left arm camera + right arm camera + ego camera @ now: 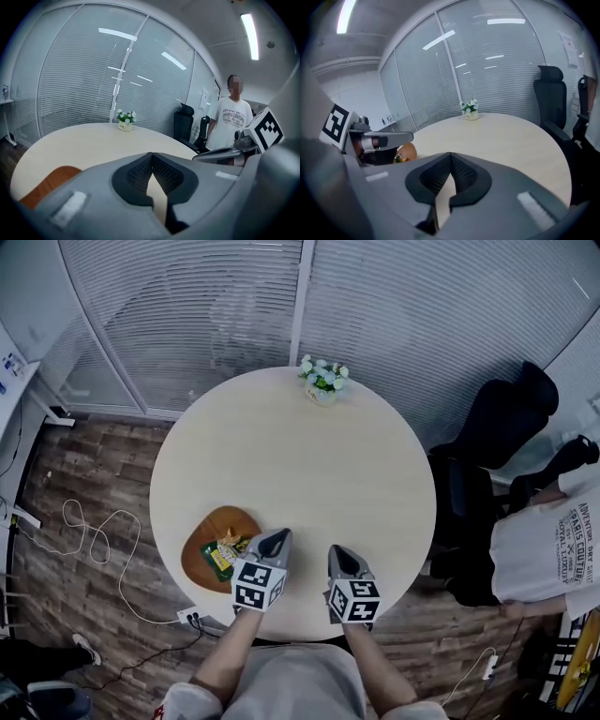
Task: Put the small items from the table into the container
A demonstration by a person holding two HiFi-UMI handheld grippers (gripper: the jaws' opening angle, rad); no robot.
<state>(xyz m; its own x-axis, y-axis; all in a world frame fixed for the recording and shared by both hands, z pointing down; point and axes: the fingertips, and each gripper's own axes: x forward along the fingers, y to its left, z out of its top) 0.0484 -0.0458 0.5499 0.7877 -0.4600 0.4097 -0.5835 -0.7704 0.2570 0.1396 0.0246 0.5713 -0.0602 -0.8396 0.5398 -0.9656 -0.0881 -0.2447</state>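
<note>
- The round table point(309, 465) has a smooth, pale top. It stretches ahead of you, bare from both tools to the far edge.
- A black office chair point(497, 427) stands by the table's right edge, and a person point(544, 540) in a white printed shirt stands near it.
- The wooden tray point(202, 540) is a shallow, rounded, orange-brown dish. It sits near the table's near-left edge, just left of your left tool.
- Your left gripper point(278, 535) points forward and a little downward. Its ribbed dark pads meet at the tips, with nothing between them.
- Your right gripper point(337, 551) sits beside it, apart from it. It tilts the same way, its jaws closed and empty.
- The packets point(225, 554), crinkled green and yellow, lie inside the tray.
- A small flower pot point(322, 382) stands at the far edge.
</note>
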